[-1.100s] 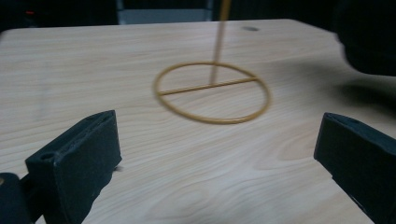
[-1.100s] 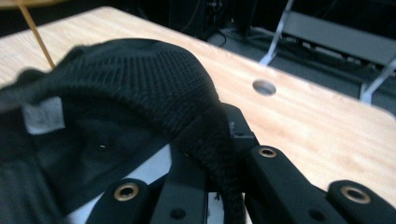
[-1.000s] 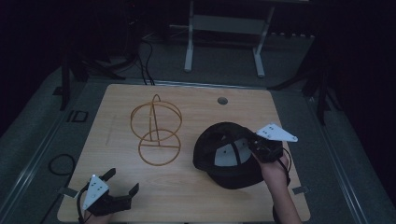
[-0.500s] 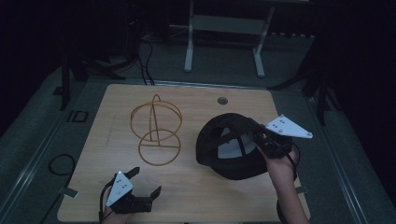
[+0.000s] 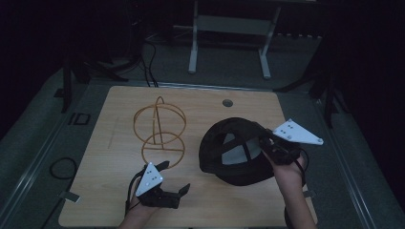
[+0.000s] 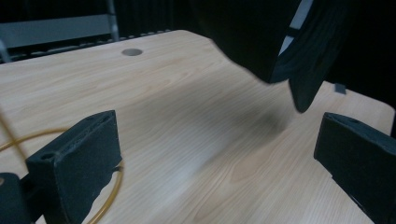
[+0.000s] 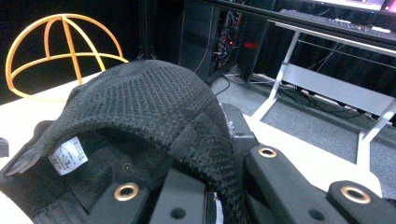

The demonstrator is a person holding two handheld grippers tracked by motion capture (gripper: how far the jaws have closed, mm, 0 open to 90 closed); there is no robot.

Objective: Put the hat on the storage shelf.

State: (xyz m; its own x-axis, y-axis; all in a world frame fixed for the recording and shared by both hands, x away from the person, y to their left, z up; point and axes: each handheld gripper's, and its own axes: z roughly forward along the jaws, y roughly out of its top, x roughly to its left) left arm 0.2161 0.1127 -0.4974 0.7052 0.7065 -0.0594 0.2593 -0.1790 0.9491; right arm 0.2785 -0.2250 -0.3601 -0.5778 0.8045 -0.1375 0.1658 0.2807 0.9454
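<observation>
— Progress first: from the high view, where do I stand?

— High view has the black mesh baseball cap (image 5: 237, 153) lifted at the right side of the light wooden table (image 5: 205, 100), opening turned up toward me, its rear edge pinched in my right gripper (image 5: 271, 144). The yellow wire dome-shaped hat stand (image 5: 159, 132) sits bare to the left of the cap, apart from it. So the pickup looks done; I judge that setting the cap over the stand is what is left.

— And the left gripper?

— My left gripper (image 5: 173, 178) hovers near the table's front edge, just in front of the stand, jaws spread wide and holding nothing.

— What does the left gripper view add?

— Its two black jaws stand far apart with bare tabletop between them. The cap (image 6: 275, 37) hangs above the wood ahead, casting a soft shadow, so it is off the table there. A bit of the stand's wire (image 6: 105, 198) curves by the near jaw.

— Right gripper view?

— My right gripper (image 7: 219, 186) is closed on the cap's back strap (image 7: 205, 154); the crown bulges ahead, a white label (image 7: 69, 155) showing inside. The stand (image 7: 56, 51) waits beyond it, nothing on it.
</observation>
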